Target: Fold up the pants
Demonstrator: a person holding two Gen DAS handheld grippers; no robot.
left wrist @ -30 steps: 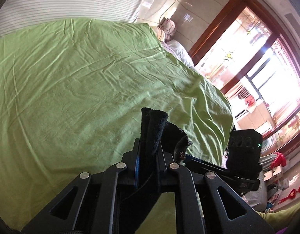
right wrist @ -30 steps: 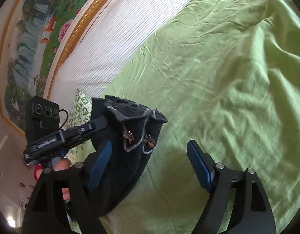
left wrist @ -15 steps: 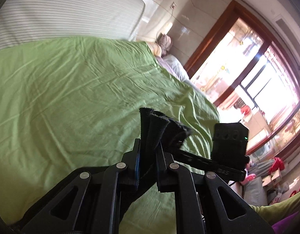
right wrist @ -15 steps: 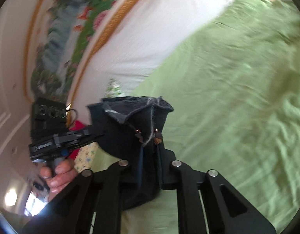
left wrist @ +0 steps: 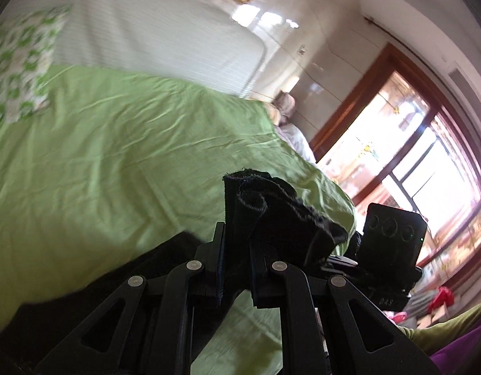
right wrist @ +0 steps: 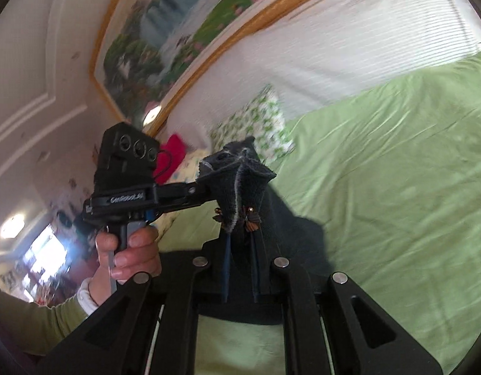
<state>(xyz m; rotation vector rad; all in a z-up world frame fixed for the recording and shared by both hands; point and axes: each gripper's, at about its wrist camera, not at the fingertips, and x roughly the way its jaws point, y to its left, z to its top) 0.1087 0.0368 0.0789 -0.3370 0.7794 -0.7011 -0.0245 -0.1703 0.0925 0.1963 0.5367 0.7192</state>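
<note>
Both grippers, left gripper (left wrist: 237, 250) and right gripper (right wrist: 242, 250), pinch the dark pants (right wrist: 240, 181) tight, bunched fabric lifted over the bed (right wrist: 396, 172). Lift in hand; next, probably lay them flat ahead.

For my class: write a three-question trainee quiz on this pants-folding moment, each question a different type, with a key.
1. True or false: the right gripper is open and clear of the black pants.
2. Multiple choice: what covers the bed? A) green sheet B) blue blanket C) bare mattress
3. Fill in: the left gripper is shut on the ____.

Key
1. False: its jaws are closed on the cloth.
2. A
3. pants: a bunched edge of them stands above the closed jaws.
</note>
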